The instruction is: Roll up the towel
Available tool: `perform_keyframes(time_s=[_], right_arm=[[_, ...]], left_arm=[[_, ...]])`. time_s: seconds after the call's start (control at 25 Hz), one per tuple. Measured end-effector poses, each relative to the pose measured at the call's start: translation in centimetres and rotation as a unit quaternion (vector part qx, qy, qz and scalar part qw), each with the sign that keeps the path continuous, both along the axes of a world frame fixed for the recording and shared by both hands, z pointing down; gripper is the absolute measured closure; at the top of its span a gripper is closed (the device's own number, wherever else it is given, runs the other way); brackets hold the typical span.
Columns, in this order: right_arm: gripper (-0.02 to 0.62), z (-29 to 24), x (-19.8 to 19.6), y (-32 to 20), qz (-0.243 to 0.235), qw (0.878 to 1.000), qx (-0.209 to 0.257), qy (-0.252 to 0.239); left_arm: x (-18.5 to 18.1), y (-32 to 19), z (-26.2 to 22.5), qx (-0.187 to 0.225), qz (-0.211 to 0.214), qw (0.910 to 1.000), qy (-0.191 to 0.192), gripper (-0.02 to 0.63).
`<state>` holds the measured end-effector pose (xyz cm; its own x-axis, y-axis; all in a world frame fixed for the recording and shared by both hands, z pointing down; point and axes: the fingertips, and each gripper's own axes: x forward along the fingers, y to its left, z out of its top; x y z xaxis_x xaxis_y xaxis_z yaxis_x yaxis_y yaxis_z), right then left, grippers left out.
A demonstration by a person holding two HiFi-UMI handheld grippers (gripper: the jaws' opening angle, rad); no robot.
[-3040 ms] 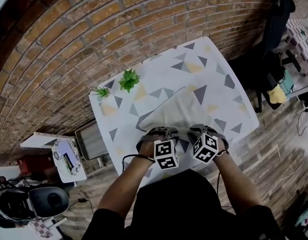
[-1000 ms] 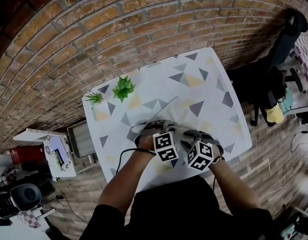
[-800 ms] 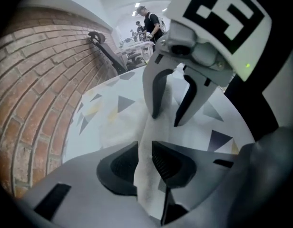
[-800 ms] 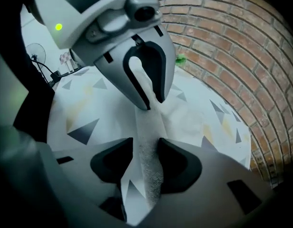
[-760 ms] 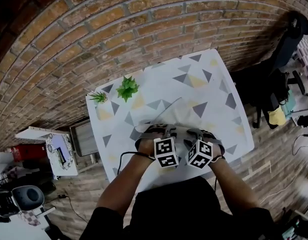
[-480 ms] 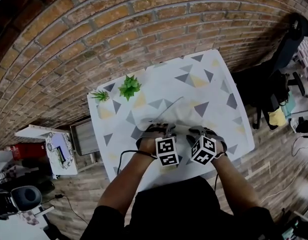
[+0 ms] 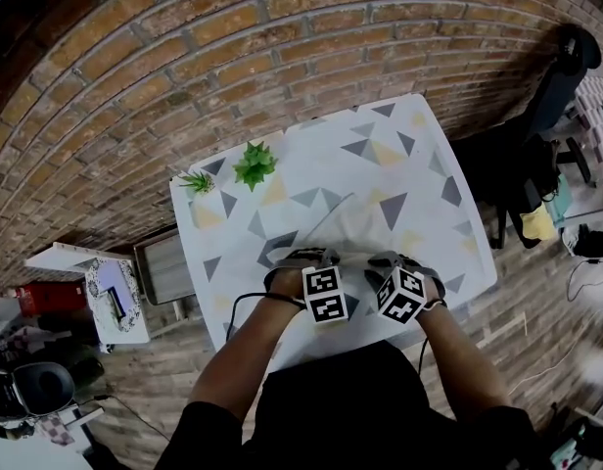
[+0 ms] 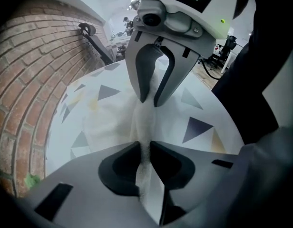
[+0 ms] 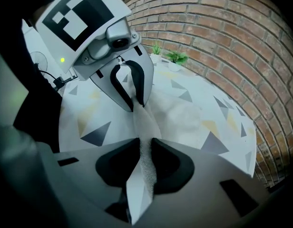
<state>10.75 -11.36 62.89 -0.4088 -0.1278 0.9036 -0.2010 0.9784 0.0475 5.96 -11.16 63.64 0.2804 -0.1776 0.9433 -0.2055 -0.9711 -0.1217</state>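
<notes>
**Towel position.** The white towel lies on the counter, a white top printed with grey and yellow triangles. It sits in the half nearer the person. The far part of the towel lies spread and flat. The near edge is gathered into a raised ridge that runs across between the two tongs.

**Left tongs.** These point steeply down at the left end of the ridge. The jaws are closing. A fold of towel stands between them, and both pads press on the cloth.

**Right tongs.** These point steeply down at the right end of the ridge, just beside the left tongs. The jaws are closing. A fold of towel runs up between them and is pinched by the pads.

**Cross-check.** Each gripper view shows the other tongs straight ahead, nipped on the same ridge of cloth. In the head view the two marker cubes sit side by side at the near edge of the counter.

**Surroundings.**
- A leafy green plant and a smaller spiky plant stand near the far left corner of the counter, well apart from the towel.
- A brick wall runs behind the counter.
- A dark chair stands to the right of the counter
</notes>
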Motion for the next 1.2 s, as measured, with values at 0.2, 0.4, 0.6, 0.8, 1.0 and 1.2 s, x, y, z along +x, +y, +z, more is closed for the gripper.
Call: perform_keyframes(time_s=[0.2, 0.4, 0.6, 0.8, 1.0, 1.2], right_arm=[[0.503, -0.2, 0.0, 3.6, -0.022, 0.999, -0.033, 0.001], [0.502, -0.2, -0.5, 5.8, -0.031, 0.998, -0.054, 0.000], [0.497, -0.2, -0.6, 4.8, -0.023, 0.998, -0.062, 0.011], [0.480, -0.4, -0.6, 3.2, -0.019, 0.998, -0.065, 0.015], [0.472, -0.5, -0.5, 0.7, 0.001, 0.999, -0.050, 0.011], [0.472, -0.1, -0.5, -1.8, 0.012, 0.999, -0.034, 0.012]], left_arm=[[0.0, 4.2, -0.3, -0.066, 0.011, 0.9975, 0.021, 0.531], [-0.7, 5.7, -0.5, -0.058, 0.031, 0.9976, 0.019, 0.529], [-1.2, 4.3, -1.2, -0.007, 0.032, 0.9994, 0.007, 0.477], [-1.5, 2.8, -1.7, 0.008, 0.016, 0.9998, 0.010, 0.477], [-1.9, 0.5, -2.3, 0.038, -0.005, 0.9992, 0.005, 0.477], [-1.0, 0.7, -2.9, 0.036, 0.010, 0.9992, 0.009, 0.479]])
